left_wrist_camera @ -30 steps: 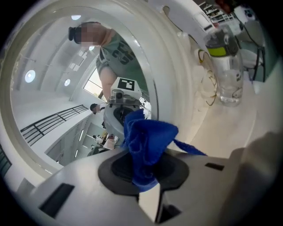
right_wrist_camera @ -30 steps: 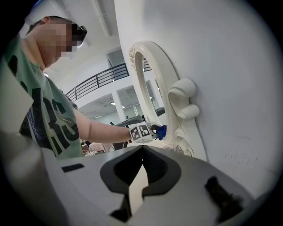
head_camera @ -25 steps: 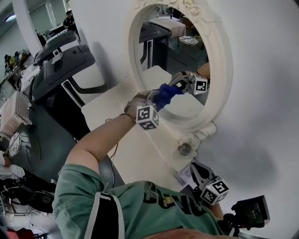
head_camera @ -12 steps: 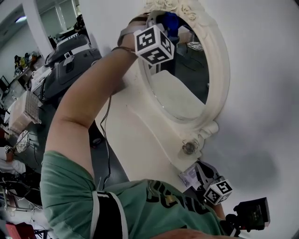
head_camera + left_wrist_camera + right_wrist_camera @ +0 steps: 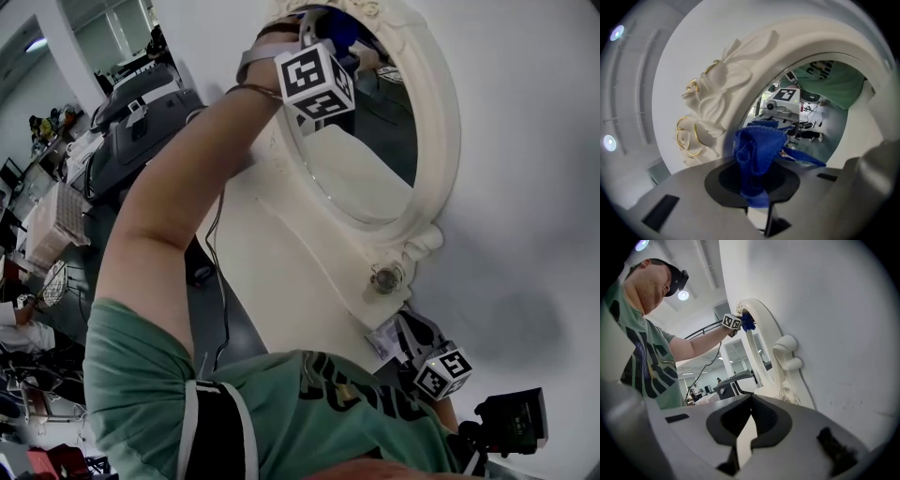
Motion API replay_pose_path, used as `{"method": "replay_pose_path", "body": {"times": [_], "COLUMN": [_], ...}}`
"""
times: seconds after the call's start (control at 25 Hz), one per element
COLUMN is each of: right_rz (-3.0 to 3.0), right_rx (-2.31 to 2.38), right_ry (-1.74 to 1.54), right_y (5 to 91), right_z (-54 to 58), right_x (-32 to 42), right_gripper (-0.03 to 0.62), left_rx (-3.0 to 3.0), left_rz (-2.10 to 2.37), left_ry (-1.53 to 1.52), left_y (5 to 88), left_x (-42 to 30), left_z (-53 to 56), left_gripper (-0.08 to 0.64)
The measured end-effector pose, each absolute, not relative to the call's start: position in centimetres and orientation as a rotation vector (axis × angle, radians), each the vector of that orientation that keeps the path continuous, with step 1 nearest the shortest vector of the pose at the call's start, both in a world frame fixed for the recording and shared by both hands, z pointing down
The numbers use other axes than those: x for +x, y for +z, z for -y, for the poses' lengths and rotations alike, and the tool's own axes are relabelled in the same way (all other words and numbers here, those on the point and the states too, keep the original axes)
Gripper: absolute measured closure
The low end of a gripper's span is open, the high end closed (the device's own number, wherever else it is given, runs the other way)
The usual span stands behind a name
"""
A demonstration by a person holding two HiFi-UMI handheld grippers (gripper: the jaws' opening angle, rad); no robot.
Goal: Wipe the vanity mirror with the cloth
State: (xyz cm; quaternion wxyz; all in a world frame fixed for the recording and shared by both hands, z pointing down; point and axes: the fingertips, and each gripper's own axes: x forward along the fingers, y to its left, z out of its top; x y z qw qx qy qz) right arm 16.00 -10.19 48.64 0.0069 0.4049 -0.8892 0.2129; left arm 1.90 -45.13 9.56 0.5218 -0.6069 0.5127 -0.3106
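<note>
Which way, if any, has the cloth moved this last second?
Yes: the cloth rose from the middle of the mirror to the top of its frame.

wall [image 5: 525, 169]: plain white | ceiling lights [image 5: 683, 295]: round, lit | desks [image 5: 56, 216]: cluttered

Blue cloth [image 5: 757, 152], cream mirror frame [image 5: 442, 141] with gold trim, green shirt [image 5: 150, 375].

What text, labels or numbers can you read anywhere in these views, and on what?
No words are legible in any view.
Dark print on the person's green T-shirt: big letters, folded and cut off, unreadable.
Small paper tag below the white oval vanity mirror: too small to read.
Upper marker cube and lower marker cube: black-and-white square patterns, no letters.
</note>
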Motion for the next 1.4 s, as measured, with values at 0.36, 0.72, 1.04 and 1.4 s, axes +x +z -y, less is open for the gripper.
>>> {"method": "replay_pose_path", "body": {"times": [0.36,0.72,1.04,1.4], "right_rz": [2.732,2.674,2.668,2.718], "right_rx": [1.234,1.234,1.229,1.263], "right_ry": [0.711,0.756,0.778,0.701], "right_y": [49.3,50.1,50.5,49.0], "right_z": [9.5,9.0,9.1,10.0], "right_x": [15.2,15.1,14.9,15.2], "right_gripper": [0.58,0.58,0.58,0.58], "left_rx": [-1.563,-1.817,-1.9,-2.059], "left_rz": [-1.077,-0.939,-0.851,-0.859], "left_ry": [-0.907,-1.193,-1.246,-1.173], "left_y": [31.4,55.8,59.5,53.3], "left_x": [3.4,4.9,5.3,4.1], "left_z": [42.7,39.6,38.8,39.5], "left_gripper": [0.482,0.476,0.483,0.477]}}
